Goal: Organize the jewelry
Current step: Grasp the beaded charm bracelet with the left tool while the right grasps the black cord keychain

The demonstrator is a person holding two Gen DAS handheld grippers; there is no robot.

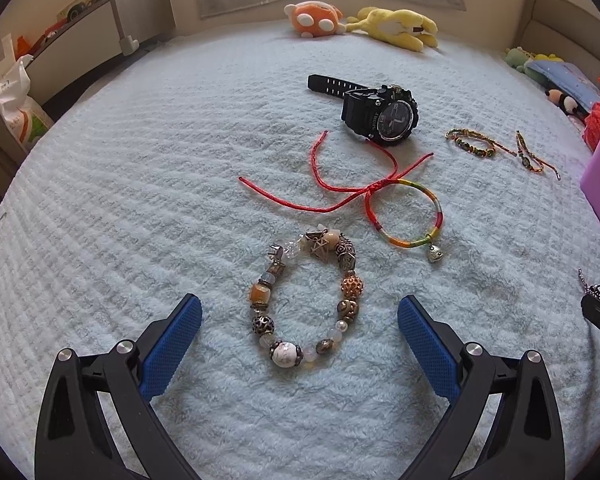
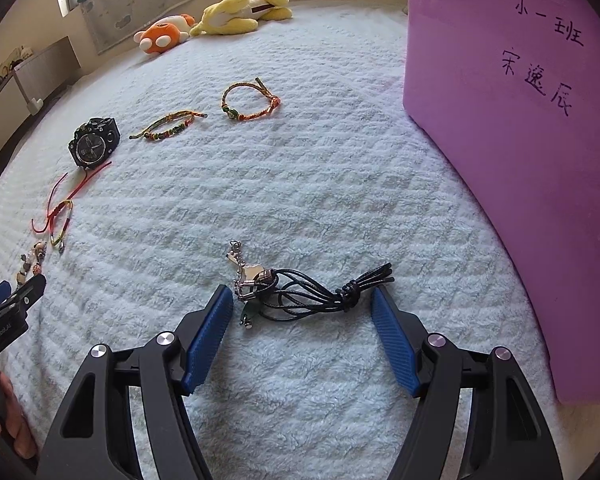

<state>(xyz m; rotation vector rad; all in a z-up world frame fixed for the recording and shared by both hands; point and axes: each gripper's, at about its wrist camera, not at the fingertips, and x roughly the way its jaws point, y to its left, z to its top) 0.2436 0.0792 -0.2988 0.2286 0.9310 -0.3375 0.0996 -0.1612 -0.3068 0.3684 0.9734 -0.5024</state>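
A beaded charm bracelet [image 1: 306, 300] lies on the pale blue blanket between the open fingers of my left gripper [image 1: 300, 308]. Beyond it lie a rainbow cord bracelet with red strings [image 1: 404, 216], a black sport watch [image 1: 376, 112] and two braided bracelets [image 1: 470, 145] [image 1: 530, 156]. My right gripper [image 2: 302, 300] is open around a black cord necklace with silver charms [image 2: 300, 290] lying on the blanket. The watch [image 2: 94, 142] and braided bracelets [image 2: 168, 124] [image 2: 250, 98] also show in the right wrist view.
A purple box [image 2: 520, 140] with handwritten characters stands close on the right. Orange [image 1: 314, 20] and yellow [image 1: 396, 26] plush toys lie at the far edge of the bed. More toys [image 1: 556, 80] sit at the right; a shelf [image 1: 80, 36] stands at the left.
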